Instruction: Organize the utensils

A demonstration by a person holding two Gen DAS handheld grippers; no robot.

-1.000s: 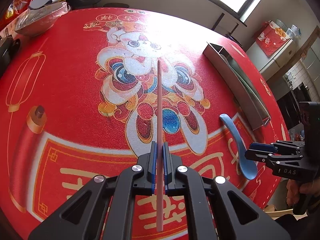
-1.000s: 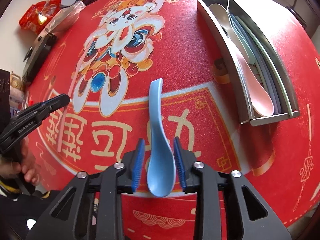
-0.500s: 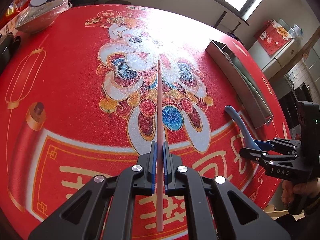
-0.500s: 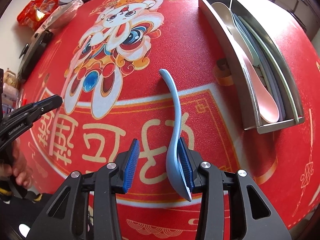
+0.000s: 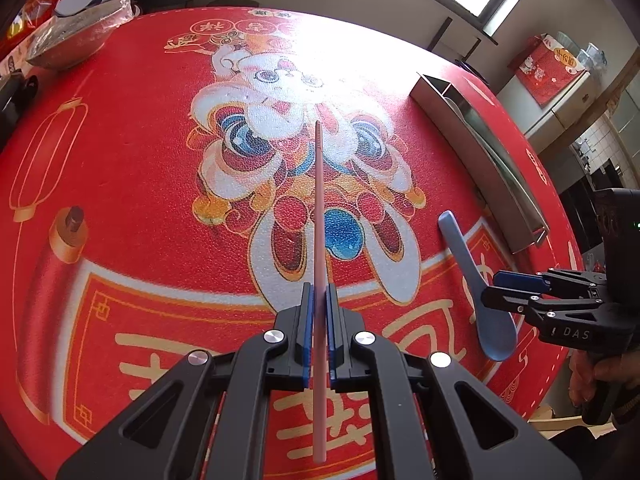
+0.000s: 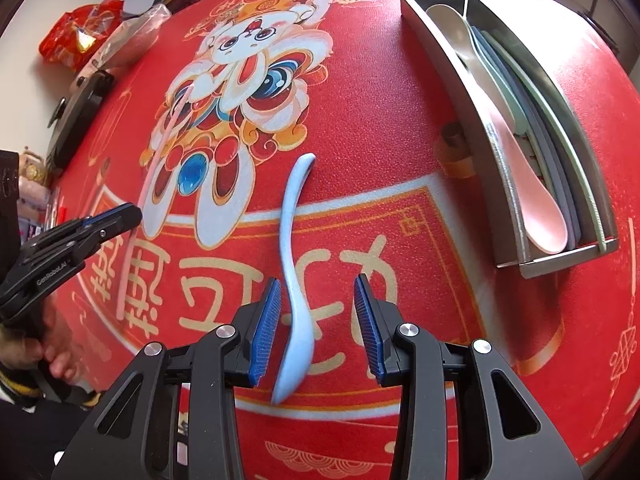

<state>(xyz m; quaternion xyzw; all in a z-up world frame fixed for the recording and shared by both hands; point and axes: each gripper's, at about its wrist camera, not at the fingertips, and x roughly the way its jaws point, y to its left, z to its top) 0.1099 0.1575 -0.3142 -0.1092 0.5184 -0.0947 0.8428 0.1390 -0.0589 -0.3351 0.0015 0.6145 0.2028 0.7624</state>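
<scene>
A long chopstick is pinched in the left gripper and sticks out forward over the middle of the round table mat. To the right of it, a spoon sits between the closing jaws of the right gripper, tipped up on its side with its handle pointing away, and the pads do not touch it. Farther right, near the mat's edge, stands a long tray with more spoons and sticks lying inside it, and some bags and a wrapped bowl sit at the far left edge.
</scene>
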